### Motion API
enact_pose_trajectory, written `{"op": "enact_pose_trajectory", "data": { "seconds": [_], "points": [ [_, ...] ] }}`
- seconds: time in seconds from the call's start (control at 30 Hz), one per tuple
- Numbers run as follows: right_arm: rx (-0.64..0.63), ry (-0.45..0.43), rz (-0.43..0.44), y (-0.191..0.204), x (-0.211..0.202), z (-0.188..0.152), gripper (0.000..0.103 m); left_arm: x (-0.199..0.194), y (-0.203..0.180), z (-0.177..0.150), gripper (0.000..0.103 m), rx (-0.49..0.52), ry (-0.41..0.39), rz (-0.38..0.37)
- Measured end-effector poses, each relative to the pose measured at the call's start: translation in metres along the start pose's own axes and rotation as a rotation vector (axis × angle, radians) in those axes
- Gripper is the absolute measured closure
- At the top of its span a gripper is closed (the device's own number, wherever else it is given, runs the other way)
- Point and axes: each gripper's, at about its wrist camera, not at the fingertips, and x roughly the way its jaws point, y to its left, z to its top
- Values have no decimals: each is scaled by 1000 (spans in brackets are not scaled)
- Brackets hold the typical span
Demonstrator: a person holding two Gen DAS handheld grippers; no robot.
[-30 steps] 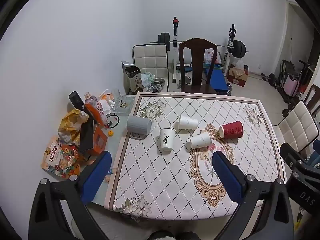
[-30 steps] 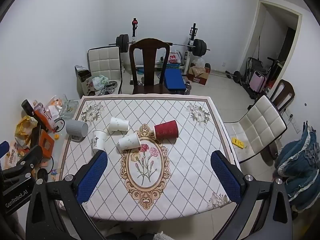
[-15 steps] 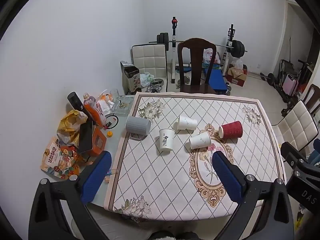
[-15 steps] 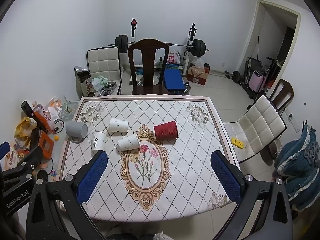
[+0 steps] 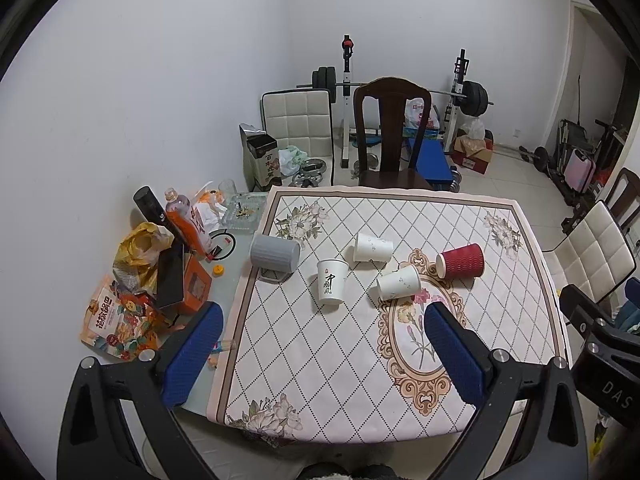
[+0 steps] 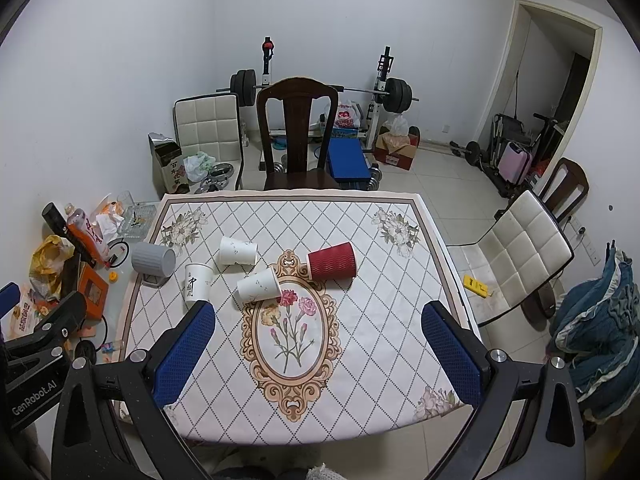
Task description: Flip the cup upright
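Several cups lie on the patterned tablecloth [image 5: 320, 352]. A red ribbed cup [image 5: 460, 261] [image 6: 331, 261] lies on its side. Two white cups [image 5: 373, 247] [image 5: 398, 282] lie on their sides, also in the right wrist view [image 6: 237, 251] [image 6: 258, 285]. A white cup with black writing [image 5: 331, 282] [image 6: 196, 282] stands upside down. A grey ribbed cup [image 5: 275, 253] [image 6: 153, 259] lies on its side at the cloth's left edge. My left gripper [image 5: 320, 344] and right gripper [image 6: 320, 344] are both open, empty, high above the table's near edge.
Snack bags [image 5: 116, 320], a bottle [image 5: 184, 220], an orange box [image 5: 192, 288] and a glass ashtray [image 5: 242, 216] crowd the table's left strip. A dark wooden chair [image 5: 392, 132] stands at the far side; a white chair [image 6: 516, 248] stands at the right.
Both views have shifted only slightly; the cups have not moved and both grippers stay open.
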Motion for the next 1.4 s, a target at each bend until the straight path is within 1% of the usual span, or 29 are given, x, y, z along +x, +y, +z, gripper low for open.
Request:
{"op": "enact_pose_trajectory", "data": {
  "seconds": [0.4,1.4],
  "points": [
    [1,0,-1,1,2,-1,0,-2,1,2,0,5,-17,4],
    [3,-3,6,2,-1,3,0,-13,-1,2,0,5,-25,0]
  ]
}}
